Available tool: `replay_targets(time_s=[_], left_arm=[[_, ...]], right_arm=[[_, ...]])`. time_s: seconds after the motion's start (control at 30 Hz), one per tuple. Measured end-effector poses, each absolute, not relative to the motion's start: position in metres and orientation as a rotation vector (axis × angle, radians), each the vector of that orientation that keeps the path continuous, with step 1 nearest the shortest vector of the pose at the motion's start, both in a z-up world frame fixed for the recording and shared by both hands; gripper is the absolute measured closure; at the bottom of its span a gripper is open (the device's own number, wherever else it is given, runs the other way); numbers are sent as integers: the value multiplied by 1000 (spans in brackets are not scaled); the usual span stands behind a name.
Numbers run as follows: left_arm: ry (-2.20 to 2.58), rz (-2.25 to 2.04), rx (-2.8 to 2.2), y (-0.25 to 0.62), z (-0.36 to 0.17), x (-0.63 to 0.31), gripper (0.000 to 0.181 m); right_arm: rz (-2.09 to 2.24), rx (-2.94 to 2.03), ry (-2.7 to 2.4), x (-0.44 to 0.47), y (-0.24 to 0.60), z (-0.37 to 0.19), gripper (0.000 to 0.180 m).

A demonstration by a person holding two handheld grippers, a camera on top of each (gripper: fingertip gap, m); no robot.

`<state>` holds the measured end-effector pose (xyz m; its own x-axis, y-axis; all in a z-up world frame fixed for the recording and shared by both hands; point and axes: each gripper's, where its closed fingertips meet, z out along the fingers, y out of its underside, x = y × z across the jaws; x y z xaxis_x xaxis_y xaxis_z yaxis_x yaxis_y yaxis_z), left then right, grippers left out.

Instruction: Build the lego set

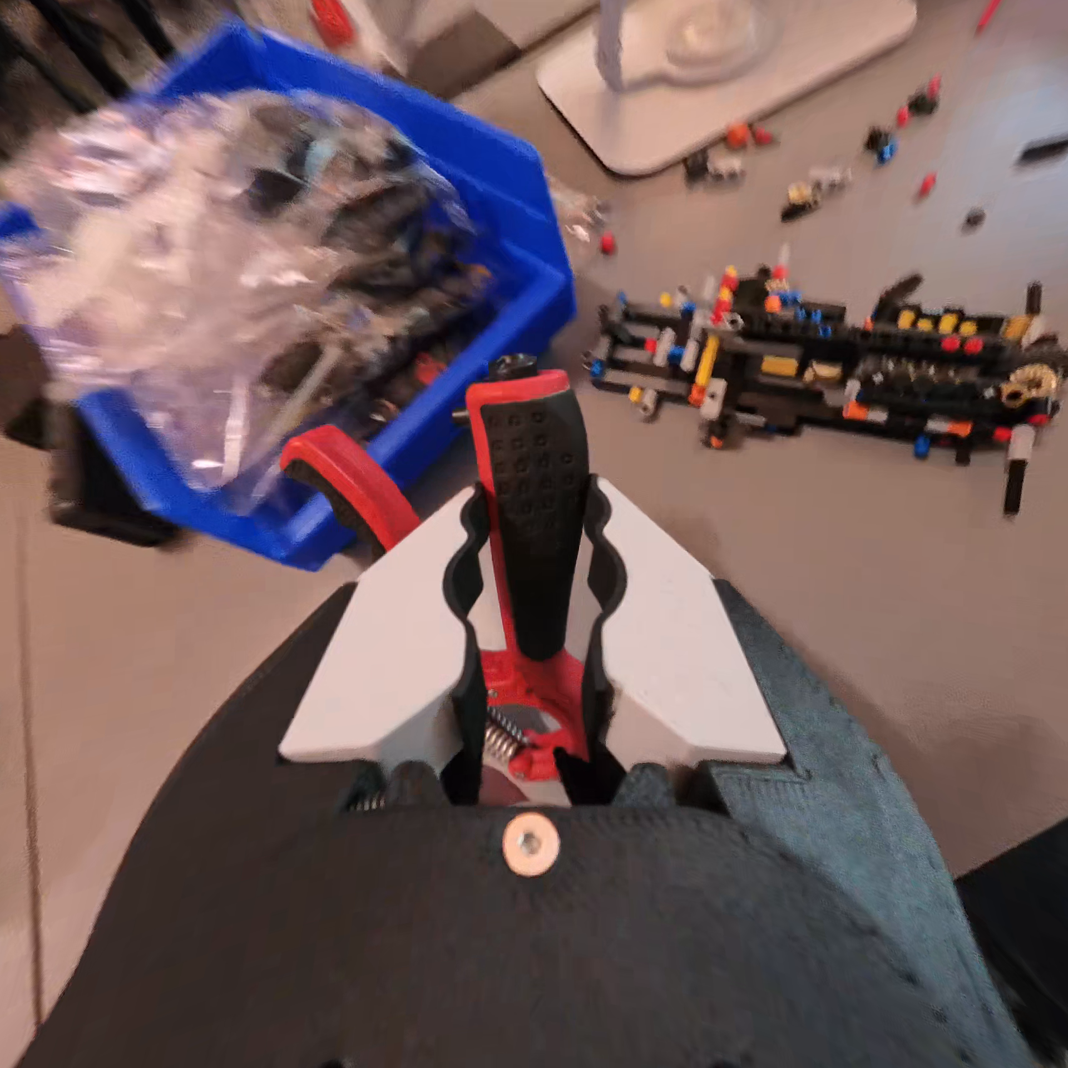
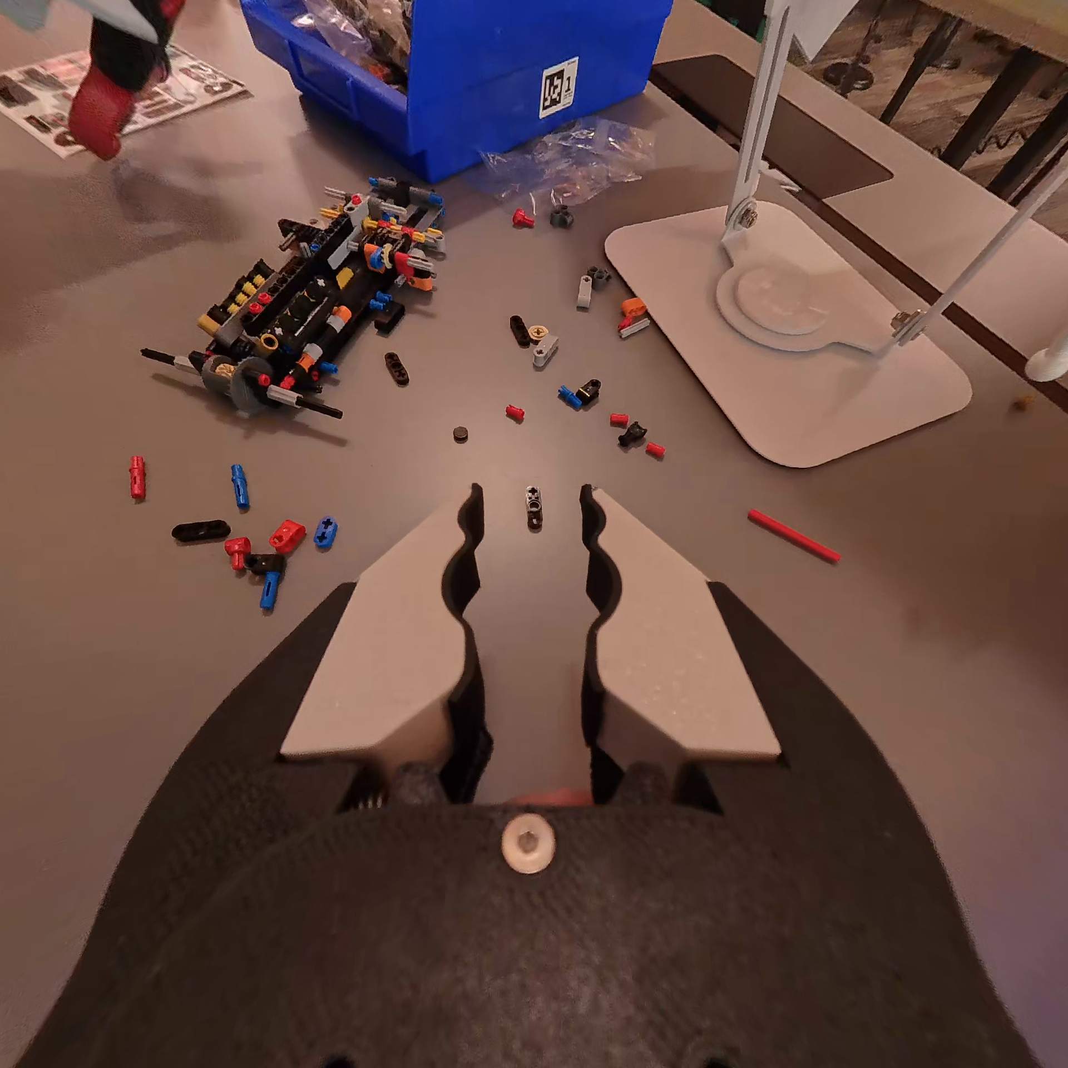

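**A:** What does the left wrist view show?

**B:** The left gripper (image 1: 534,491) points forward over a grey table (image 1: 751,578), its jaws pressed onto one black-and-red handle of a pair of pliers (image 1: 534,508). That handle stands up between the fingers; the tool's other handle curves off to the left, and its spring and pivot sit deep in the jaws. Beyond it stands a blue bin (image 1: 491,191) with a clear plastic bag (image 1: 191,260) bulging out of it, blurred. The half-built lego model (image 1: 838,358), long and mostly black with coloured pins, lies on the table to the right, well apart from the gripper. Loose pieces are scattered near a white stand base (image 1: 664,115) farther back.

**A:** And the right wrist view?

**B:** The right gripper (image 2: 531,497) is angled down toward the table, fingers spread and holding nothing. A small black connector (image 2: 533,507) lies on the table just ahead, in line with the gap between the tips. The model (image 2: 312,306) lies to the upper left, near the bin (image 2: 520,69), which bears a white marker sticker. A crumpled clear bag (image 2: 566,156) lies beside the bin. A red axle (image 2: 793,535) lies to the right, and red, blue and black pins (image 2: 260,537) cluster at left. A printed sheet (image 2: 191,81) lies at the far left, with the left gripper's pliers blurred above it.
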<state>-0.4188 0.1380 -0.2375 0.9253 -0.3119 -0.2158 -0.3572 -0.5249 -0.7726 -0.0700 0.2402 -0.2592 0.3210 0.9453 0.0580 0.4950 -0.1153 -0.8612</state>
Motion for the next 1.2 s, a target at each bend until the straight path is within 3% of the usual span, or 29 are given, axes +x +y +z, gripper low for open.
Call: replay_targets(time_s=[0.17, 0.27, 0.53, 0.9, 1.07, 1.13, 1.2], left_arm=[[307, 149, -2033, 124, -178, -485, 150], [251, 330, -2103, 106, -168, -552, 149], [216, 491, -2601, 54, -257, -712, 150], [440, 437, -2879, 46, -321, -759, 149], [415, 430, -2854, 51, -323, -772, 148], [413, 521, -2812, 54, -319, -778, 142], [392, 555, -2742, 60, -310, -776, 118]], right_arm=[[671, -1751, -1282, -68, 244, -258, 151], [664, -1756, -1283, -67, 246, -258, 150], [653, -1769, -1293, -68, 247, -262, 150], [667, -1784, -1327, -76, 243, -269, 151], [688, -1781, -1357, -84, 237, -272, 148], [695, -1780, -1368, -87, 235, -273, 146], [694, -1779, -1376, -89, 235, -271, 143]])
